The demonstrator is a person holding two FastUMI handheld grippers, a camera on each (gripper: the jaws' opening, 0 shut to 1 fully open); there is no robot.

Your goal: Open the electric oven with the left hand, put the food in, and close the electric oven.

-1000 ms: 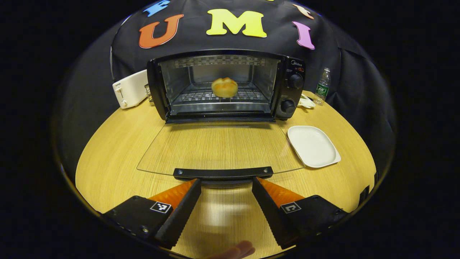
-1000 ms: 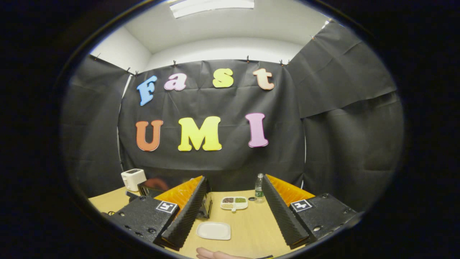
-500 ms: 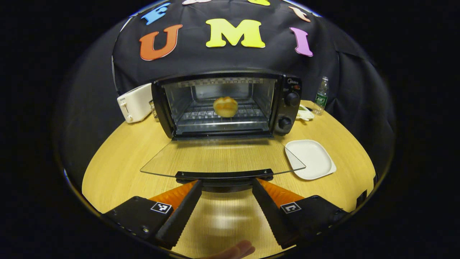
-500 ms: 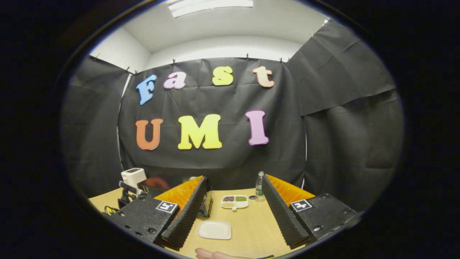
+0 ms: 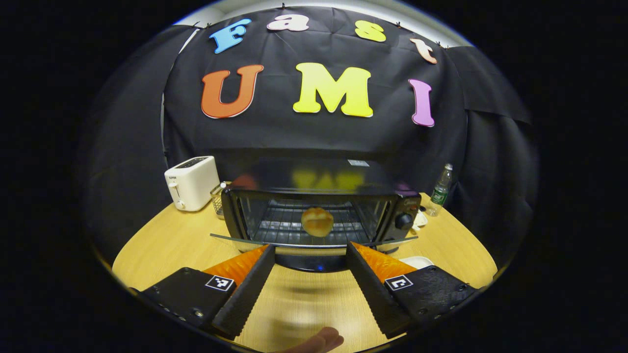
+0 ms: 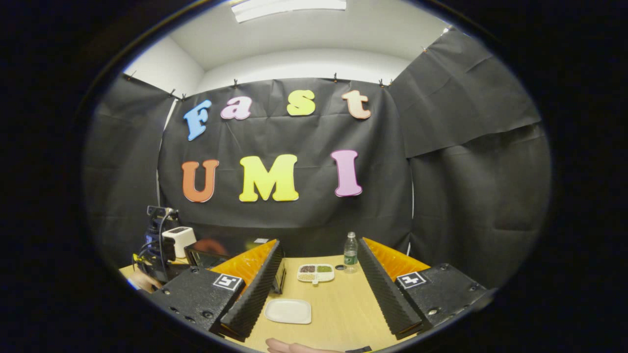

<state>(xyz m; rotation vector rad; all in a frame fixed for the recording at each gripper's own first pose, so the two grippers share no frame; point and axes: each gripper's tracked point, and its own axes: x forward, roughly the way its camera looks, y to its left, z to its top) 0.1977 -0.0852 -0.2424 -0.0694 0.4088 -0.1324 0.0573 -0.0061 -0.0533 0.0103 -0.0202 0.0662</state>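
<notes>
Your wooden table (image 5: 162, 245) carries the electric oven (image 5: 319, 206) at twelve o'clock, toaster (image 5: 192, 182) at ten, water bottle (image 5: 441, 189) at two, white plate (image 6: 288, 311) nearer.

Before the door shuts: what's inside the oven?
A bun sits on the rack inside the oven. The door's raised edge covers the floor below the rack.

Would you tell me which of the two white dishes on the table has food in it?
The divided dish beside the bottle; the plate nearer the tongs is bare.
</notes>
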